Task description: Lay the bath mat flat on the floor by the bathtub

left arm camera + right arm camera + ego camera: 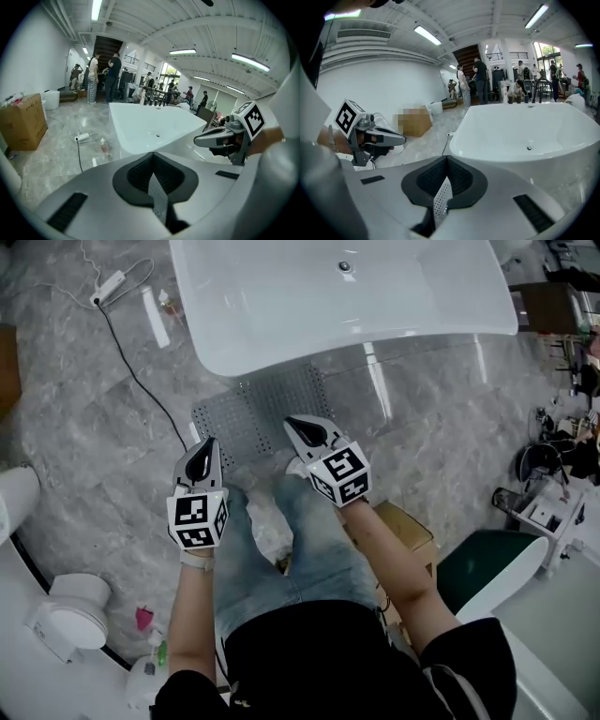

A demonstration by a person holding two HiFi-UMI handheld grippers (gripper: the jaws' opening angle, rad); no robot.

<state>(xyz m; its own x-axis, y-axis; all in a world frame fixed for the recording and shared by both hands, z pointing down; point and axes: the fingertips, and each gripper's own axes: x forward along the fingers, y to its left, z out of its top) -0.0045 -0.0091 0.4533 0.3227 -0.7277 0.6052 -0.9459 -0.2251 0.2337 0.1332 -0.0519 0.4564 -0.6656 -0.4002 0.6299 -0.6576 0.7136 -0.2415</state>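
Note:
A grey perforated bath mat (255, 414) stretches from my two grippers toward the white bathtub (309, 306). I cannot tell whether its far edge touches the floor. My left gripper (200, 450) is shut on the mat's near left edge. My right gripper (300, 426) is shut on the near right edge. In the left gripper view a thin perforated strip of mat (158, 200) is pinched between the closed jaws of the left gripper (152, 157), with the right gripper (220, 138) alongside. In the right gripper view a strip of mat (440, 200) is likewise pinched in the right gripper (446, 160).
A power strip and black cable (110, 285) lie on the marble floor left of the tub. A white fixture (70, 620) and small bottles (150, 652) are at lower left. A cardboard box (408, 526) and a green bin (487, 568) sit to the right. Several people stand far behind the bathtub (150, 126).

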